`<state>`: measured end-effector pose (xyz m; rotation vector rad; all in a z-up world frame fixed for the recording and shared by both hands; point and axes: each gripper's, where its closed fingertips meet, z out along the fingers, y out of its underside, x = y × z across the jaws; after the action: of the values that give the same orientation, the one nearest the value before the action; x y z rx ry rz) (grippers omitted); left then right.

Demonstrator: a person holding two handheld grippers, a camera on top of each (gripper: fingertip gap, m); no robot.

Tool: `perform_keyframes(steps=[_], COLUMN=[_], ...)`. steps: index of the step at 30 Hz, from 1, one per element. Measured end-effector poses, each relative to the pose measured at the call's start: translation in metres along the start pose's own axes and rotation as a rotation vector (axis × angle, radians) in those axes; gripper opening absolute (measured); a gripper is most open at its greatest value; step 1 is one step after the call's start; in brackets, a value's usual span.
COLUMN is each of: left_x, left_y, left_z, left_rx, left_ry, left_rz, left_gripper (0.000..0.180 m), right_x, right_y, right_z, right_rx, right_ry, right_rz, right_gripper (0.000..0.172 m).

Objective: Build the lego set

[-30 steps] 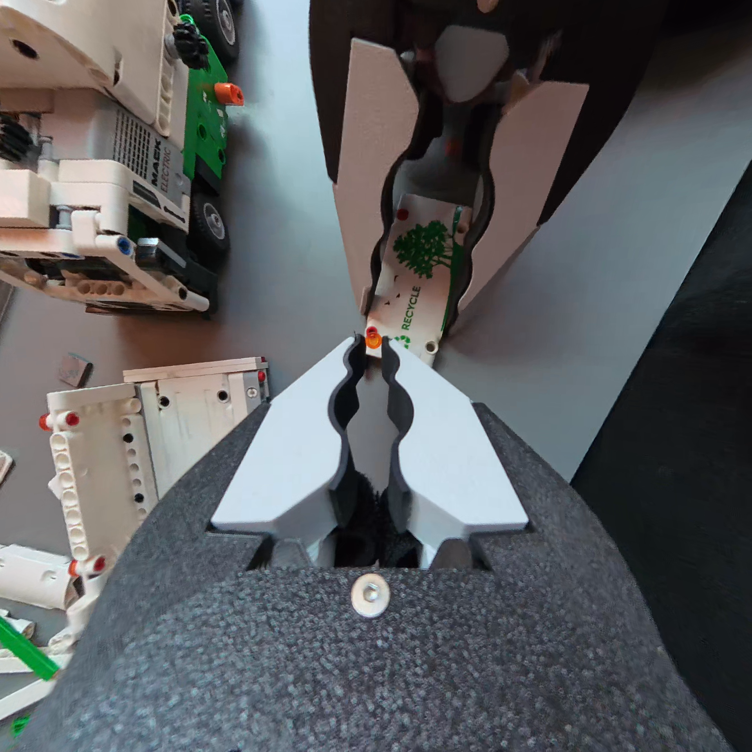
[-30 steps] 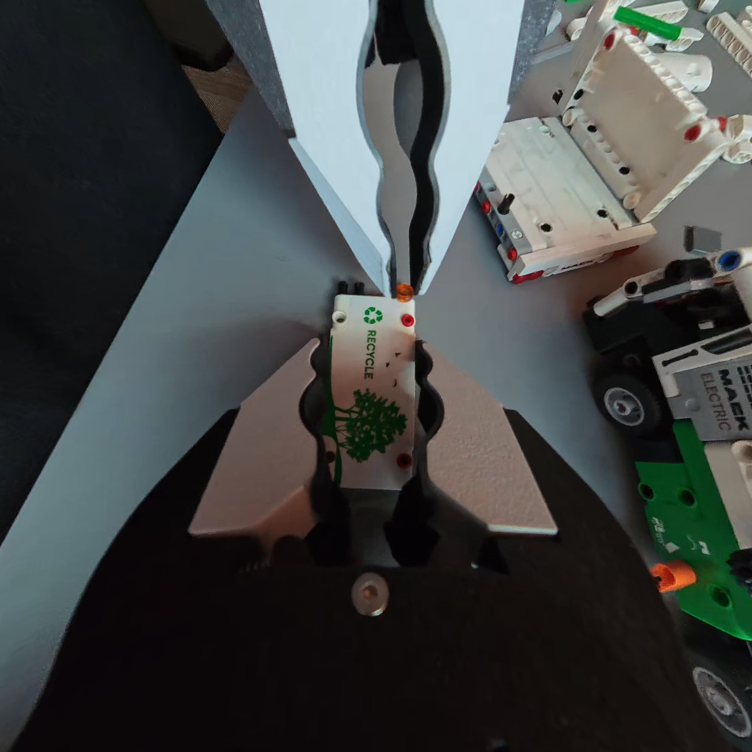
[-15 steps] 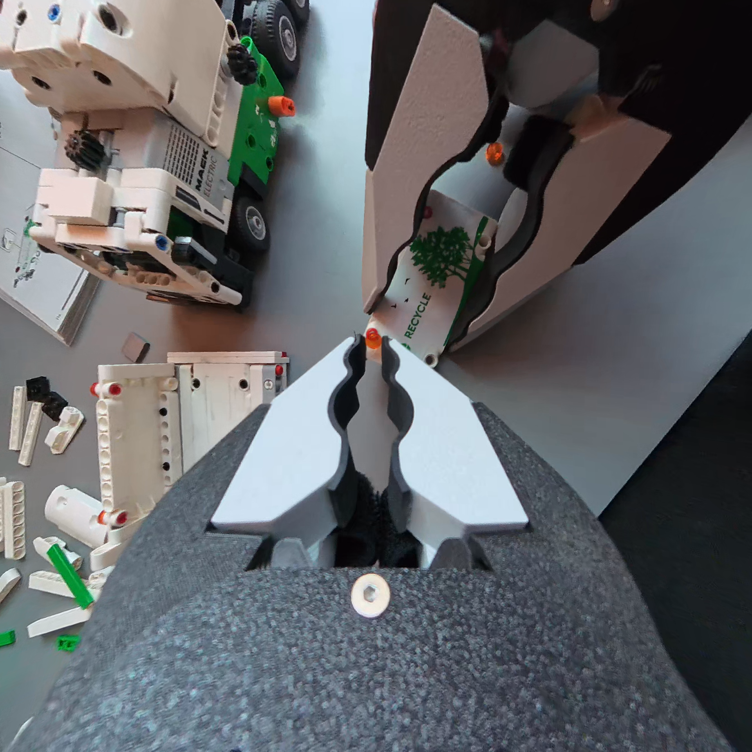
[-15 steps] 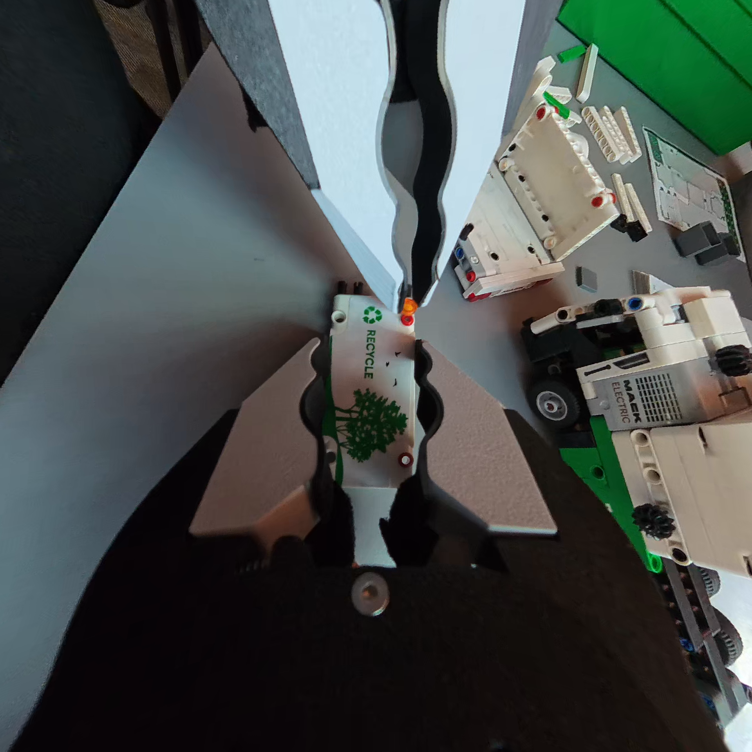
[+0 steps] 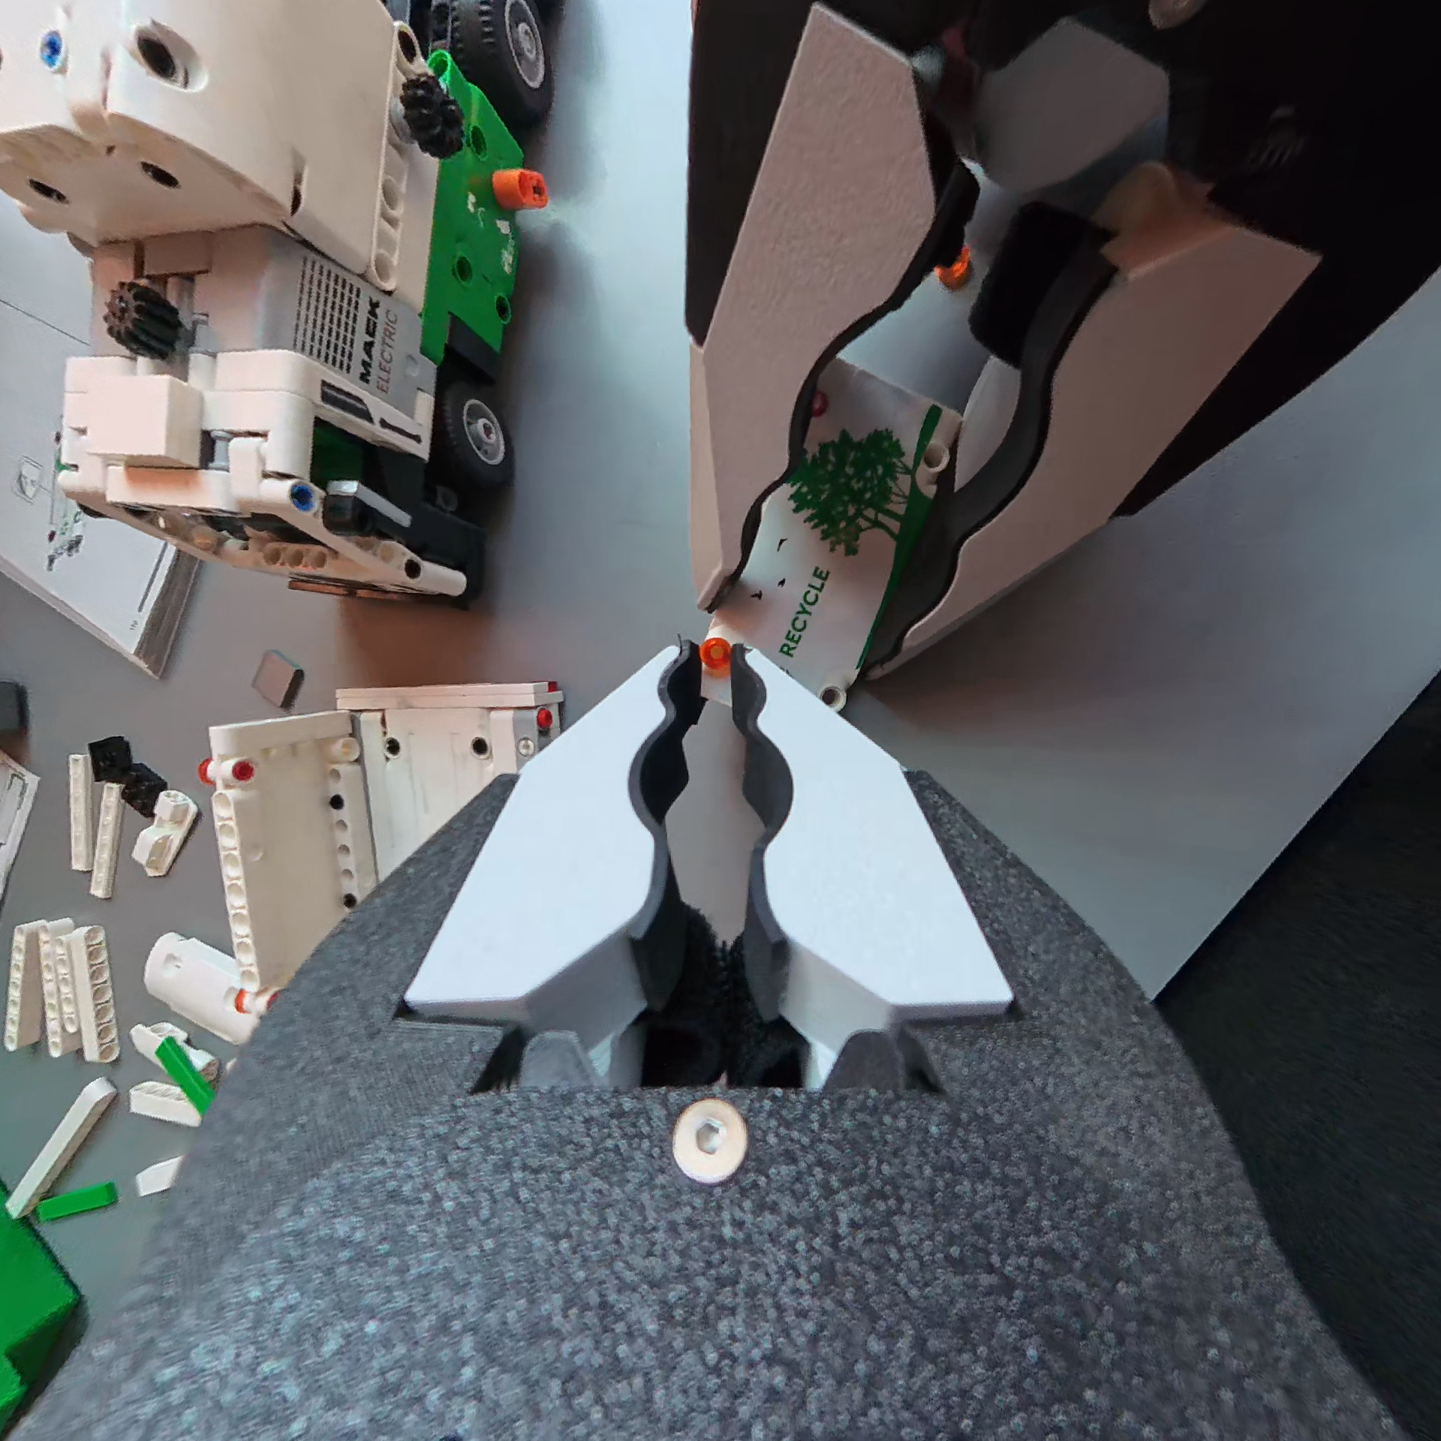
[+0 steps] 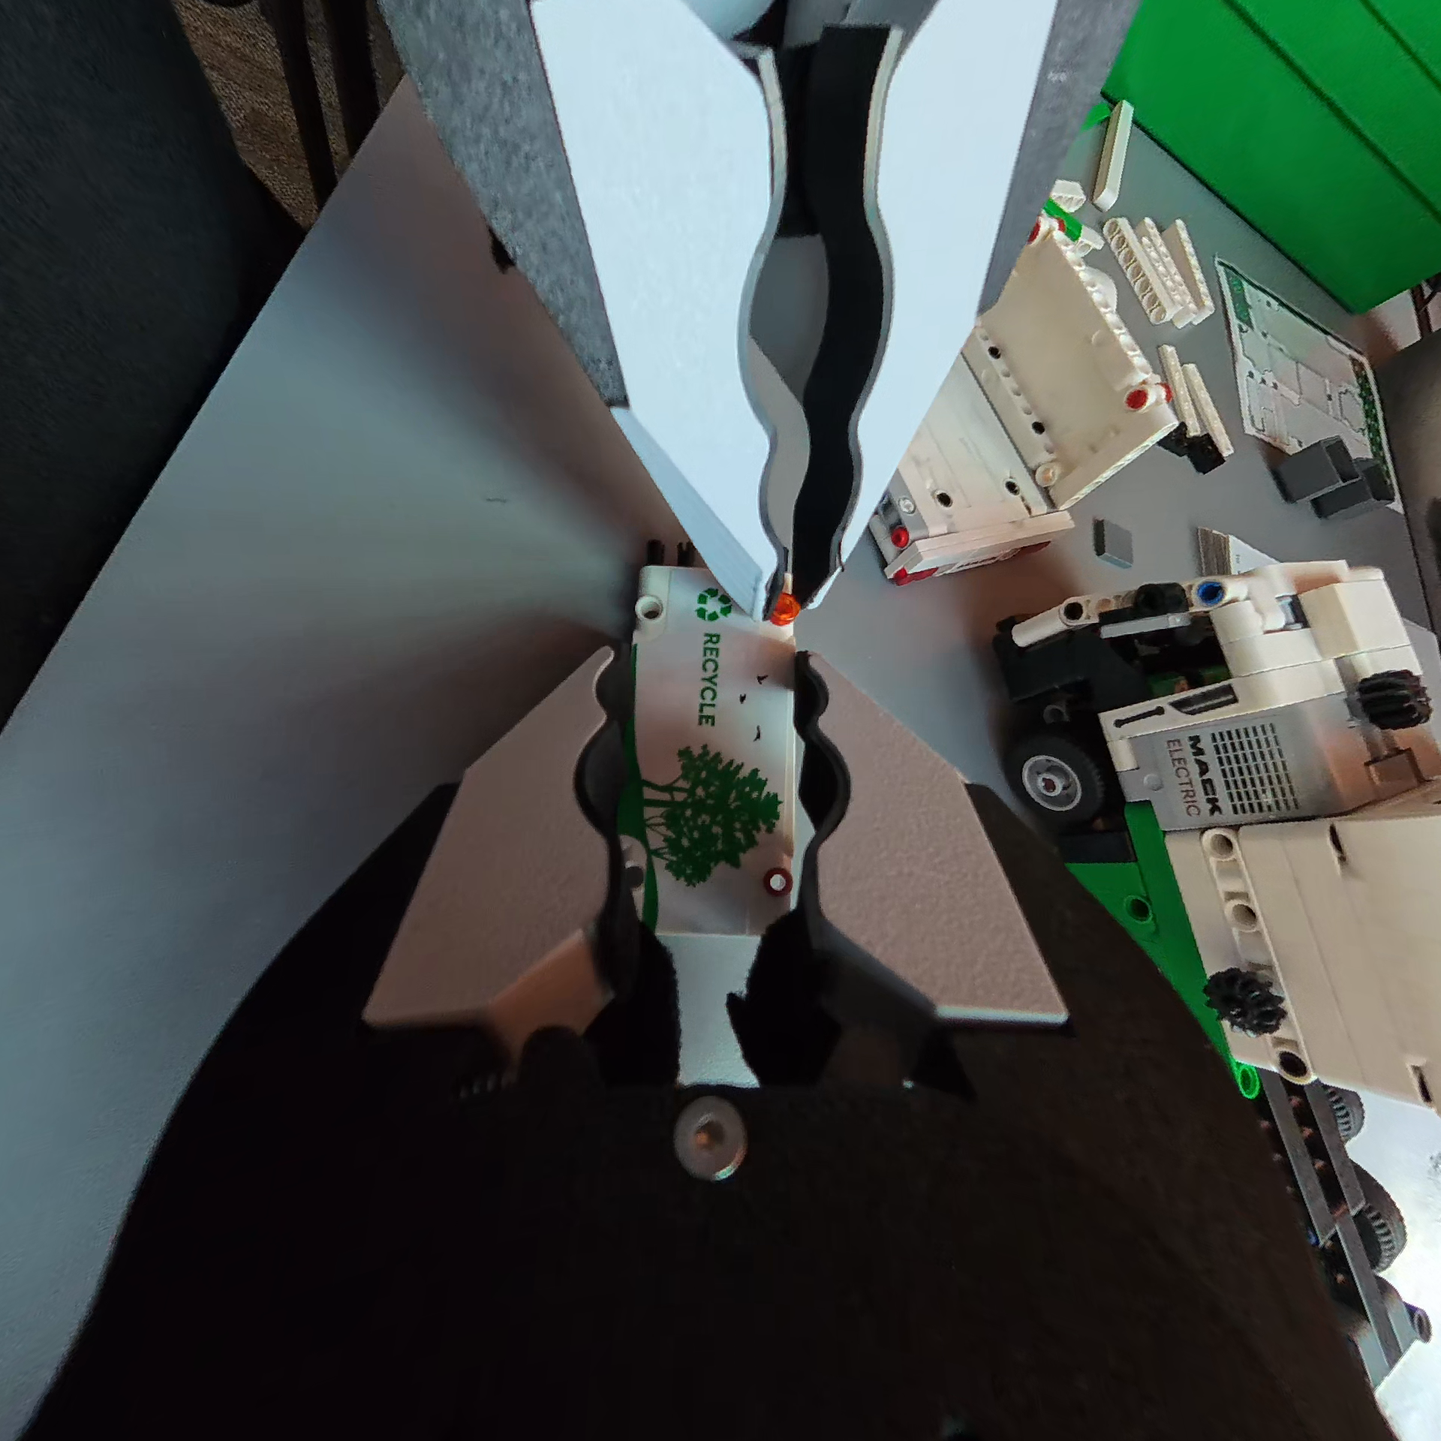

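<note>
Left gripper [image 5: 713,663]: closed on small orange stud [image 5: 714,652], pinched at the very fingertips.
Right gripper [image 6: 706,670]: clamped on white printed panel [image 6: 713,748], pads pressed on both long edges.
Stud position: touching panel's far corner, directly ahead of left fingertips.
Panel axis: lengthwise along right fingers, far end protruding.
Grippers: tip to tip, facing.
Surroundings: toy truck [image 5: 312,327] well apart on grey table [image 5: 1092,780].

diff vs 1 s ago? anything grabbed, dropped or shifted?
Both grippers lifted away from the table: more of the toy truck and loose bricks shows. The red pin at the panel corner under the orange stud no longer shows. Unchanged: left gripper pinches the stud at that corner; right gripper clamps the white printed panel. Nothing grabbed or dropped.
</note>
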<state>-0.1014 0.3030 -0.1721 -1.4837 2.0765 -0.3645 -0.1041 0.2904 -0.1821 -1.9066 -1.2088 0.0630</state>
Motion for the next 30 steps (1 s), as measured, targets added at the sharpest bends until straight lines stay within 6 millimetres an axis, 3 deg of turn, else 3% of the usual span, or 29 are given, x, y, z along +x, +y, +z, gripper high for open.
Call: perform_keyframes(steps=[9,20,30], left_x=[0.0,0.004,0.003], left_y=[0.0,-0.004,-0.004], left_z=[0.0,-0.005,-0.011], left_rx=[0.007,0.075,0.11], left_ry=[0.013,0.068,0.075], left_rz=[-0.015,-0.104,-0.104], left_gripper=[0.006,0.02,0.016], right_x=[0.0,0.001,0.001], right_y=[0.0,0.0,0.0], right_z=[0.0,0.0,0.001], right_rx=[0.008,0.016,0.021], right_ry=[-0.005,0.005,0.005], right_rz=[0.007,-0.003,0.004], right_gripper=[0.04,0.04,0.04])
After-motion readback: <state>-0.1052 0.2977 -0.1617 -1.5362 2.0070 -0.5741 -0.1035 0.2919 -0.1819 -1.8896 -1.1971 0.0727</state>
